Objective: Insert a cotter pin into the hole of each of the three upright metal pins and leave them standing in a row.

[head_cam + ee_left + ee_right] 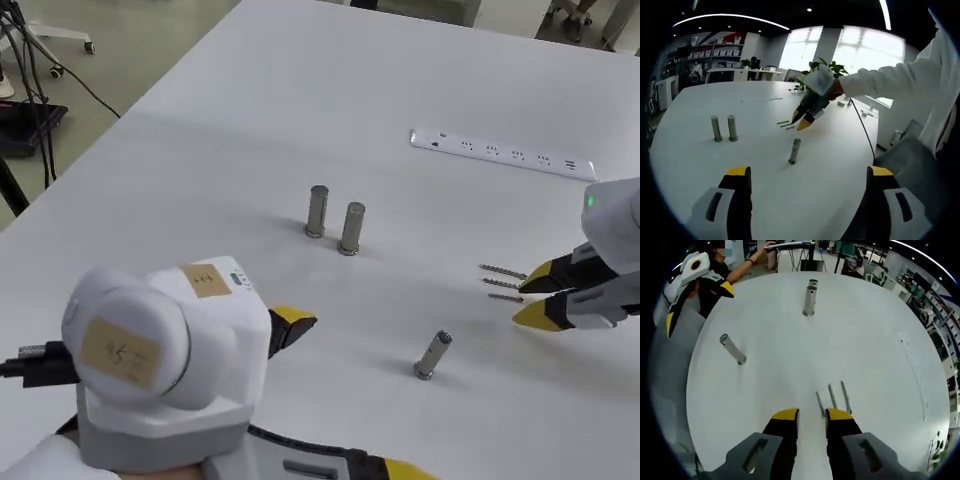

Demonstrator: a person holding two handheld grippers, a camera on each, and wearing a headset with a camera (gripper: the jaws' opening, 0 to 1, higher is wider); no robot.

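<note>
Hovering low over the white table (pixel 230 110), the right gripper (pixel 812 415) has its jaws a moderate way apart with nothing between them. The three cotter pins (pixel 832 397) lie flat just ahead of its tips, offset a little toward the right jaw rather than centred on the gap. They lie side by side, nearly parallel, their long axes running roughly away from the jaws along the line the gripper points. A pinch would likely have to straddle one pin across its thin width, and the closeness of its neighbours looks like the risk. The left gripper (pixel 809 172) is wide open and empty, well apart from them, so the right is clearly the nearer. Two metal pins (pixel 335 220) stand upright close together farther up the table; the third metal pin (pixel 433 354) stands alone, apart from the pair and nearer the person. The tabletop is smooth and carries a power strip (pixel 500 155) toward its far side; beyond it lies an open office with windows and plants
</note>
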